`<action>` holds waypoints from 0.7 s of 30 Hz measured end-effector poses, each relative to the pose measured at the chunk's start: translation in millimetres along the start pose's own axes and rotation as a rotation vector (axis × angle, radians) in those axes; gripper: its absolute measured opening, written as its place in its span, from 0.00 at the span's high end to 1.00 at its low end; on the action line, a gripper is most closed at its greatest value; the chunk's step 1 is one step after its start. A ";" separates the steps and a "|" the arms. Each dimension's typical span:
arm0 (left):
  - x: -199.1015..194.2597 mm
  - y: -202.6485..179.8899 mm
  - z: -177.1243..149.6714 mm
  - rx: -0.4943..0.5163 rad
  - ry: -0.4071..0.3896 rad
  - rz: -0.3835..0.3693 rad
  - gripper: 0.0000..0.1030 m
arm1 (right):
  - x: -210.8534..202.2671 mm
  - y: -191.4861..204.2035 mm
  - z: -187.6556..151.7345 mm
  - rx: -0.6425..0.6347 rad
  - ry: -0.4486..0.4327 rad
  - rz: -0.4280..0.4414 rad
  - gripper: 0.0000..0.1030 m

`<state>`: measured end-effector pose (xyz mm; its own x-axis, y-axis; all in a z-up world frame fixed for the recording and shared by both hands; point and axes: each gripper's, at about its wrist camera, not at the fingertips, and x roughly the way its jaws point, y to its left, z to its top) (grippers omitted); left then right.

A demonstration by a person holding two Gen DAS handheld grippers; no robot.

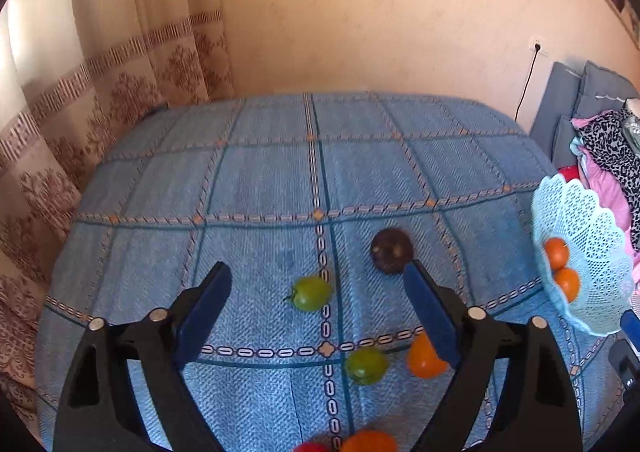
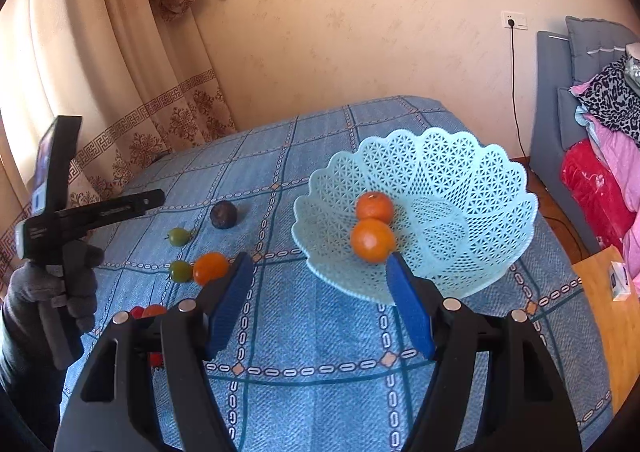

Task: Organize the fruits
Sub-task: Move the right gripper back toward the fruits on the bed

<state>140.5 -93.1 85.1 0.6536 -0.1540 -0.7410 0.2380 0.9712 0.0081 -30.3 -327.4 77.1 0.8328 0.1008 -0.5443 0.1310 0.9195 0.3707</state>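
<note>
Fruits lie scattered on the blue checked bedcover point(image 1: 260, 180), and two oranges point(image 2: 373, 224) sit already in the light blue lattice basket point(image 2: 472, 188), so I judge the sorting is partly done.

Nearest to the left gripper point(image 1: 318, 280), at the bottom edge of its view, an orange fruit point(image 1: 370, 442) and a red one point(image 1: 310, 447) are only partly visible. A little further lie a green fruit point(image 1: 366, 365) and an orange one point(image 1: 422, 358), just beside each other. Beyond them is another green fruit point(image 1: 311, 293), and furthest a dark brownish round fruit point(image 1: 391, 251). The left tongs stand wide and hold nothing; this far green fruit lies between the lines of the two fingers.

The right gripper point(image 2: 320, 264) is also wide and empty, and it hovers in front of the basket, near its front rim.

To do the next pick well, I would lower the left gripper straight over one fruit, so that the pads meet its widest part. These fruits are round and probably roll easily on the soft cover, so a slow closing is better. The green and orange pair lies close together; a finger may push the neighbour away.
</note>
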 end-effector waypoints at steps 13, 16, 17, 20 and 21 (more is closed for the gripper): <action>60.5 20.2 -7.5 -0.051 0.136 -0.040 0.37 | 23.4 37.6 -6.3 -0.068 0.064 0.014 0.31; 69.0 23.0 -7.2 -0.059 0.155 -0.053 0.48 | 29.0 45.7 -7.7 -0.082 0.077 0.017 0.31; 71.8 23.8 -7.4 -0.060 0.159 -0.056 0.50 | 30.8 48.2 -8.2 -0.086 0.082 0.017 0.31; 77.4 26.8 -7.9 -0.069 0.165 -0.072 0.58 | 36.1 53.1 -9.2 -0.096 0.096 0.017 0.31; 79.1 27.9 -8.4 -0.077 0.166 -0.099 0.63 | 38.0 54.9 -9.6 -0.100 0.101 0.017 0.31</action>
<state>192.8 -76.7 21.1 0.5010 -0.2233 -0.8362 0.2353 0.9649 -0.1167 3.4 -269.4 69.5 0.7752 0.1502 -0.6137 0.0583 0.9502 0.3062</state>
